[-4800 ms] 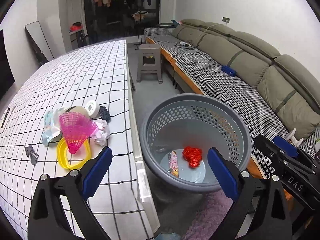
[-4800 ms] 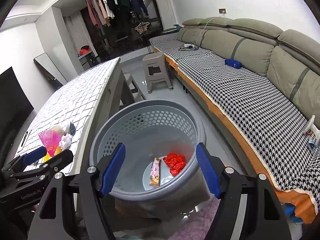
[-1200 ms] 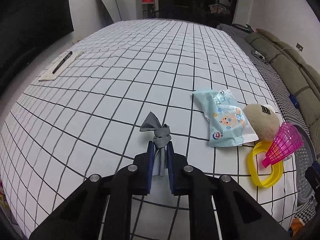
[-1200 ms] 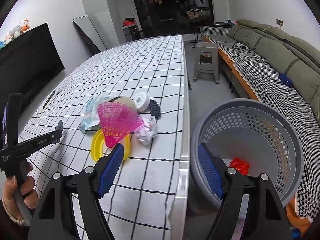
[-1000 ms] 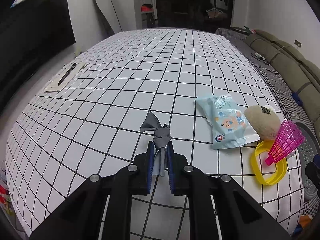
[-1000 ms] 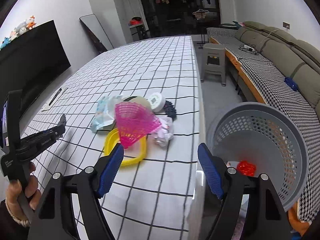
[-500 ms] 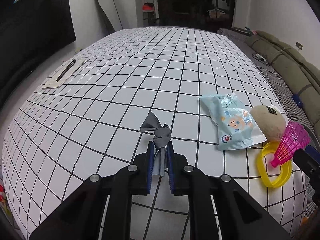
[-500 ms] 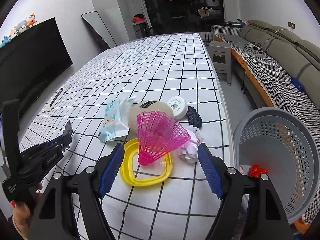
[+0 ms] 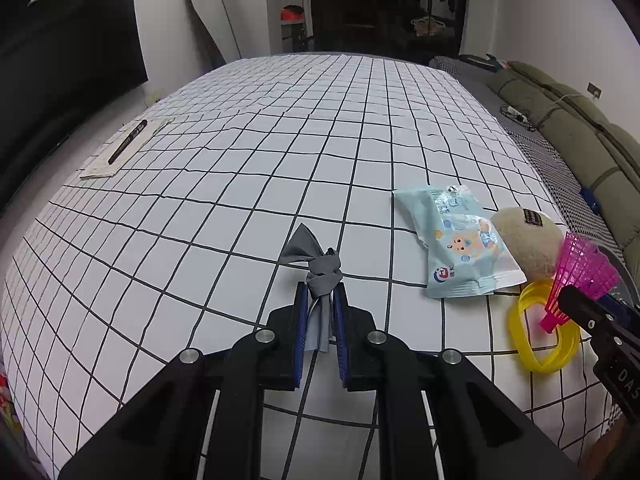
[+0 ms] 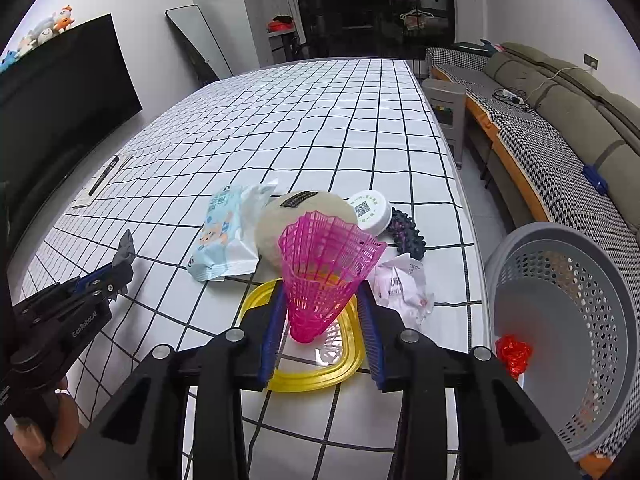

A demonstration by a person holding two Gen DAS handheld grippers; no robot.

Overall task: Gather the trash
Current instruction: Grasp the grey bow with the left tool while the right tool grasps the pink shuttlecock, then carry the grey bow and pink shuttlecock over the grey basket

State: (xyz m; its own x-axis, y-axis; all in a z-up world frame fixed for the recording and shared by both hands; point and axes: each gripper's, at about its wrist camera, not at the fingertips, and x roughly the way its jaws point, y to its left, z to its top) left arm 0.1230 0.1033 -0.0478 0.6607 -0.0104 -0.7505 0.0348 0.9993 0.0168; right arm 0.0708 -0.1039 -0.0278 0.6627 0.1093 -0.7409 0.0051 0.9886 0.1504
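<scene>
A grey knotted scrap (image 9: 320,272) lies on the checked tablecloth (image 9: 240,184), and my left gripper (image 9: 320,304) is shut on its tail. In the right wrist view that gripper (image 10: 120,268) shows at the left, in a person's hand. A pink shuttlecock (image 10: 324,256) stands cork-down inside a yellow plastic ring (image 10: 312,376). My right gripper (image 10: 322,304) is closing on it, its blue pads touching the skirt on both sides. The grey perforated basket (image 10: 560,240) stands on the floor off the table's right edge, with a red wrapper (image 10: 514,354) inside.
Behind the shuttlecock lie a light blue wipes pack (image 10: 224,236), a beige round pad (image 10: 280,220), a white round lid (image 10: 370,210), a dark spiky ball (image 10: 406,236) and crumpled paper (image 10: 402,284). A pen on a paper slip (image 9: 128,146) lies far left. A sofa (image 10: 568,120) runs along the right.
My right gripper has moved left from the basket side to the pile, and its wide jaws have narrowed onto the pink shuttlecock. The left gripper keeps its grip on the grey scrap.
</scene>
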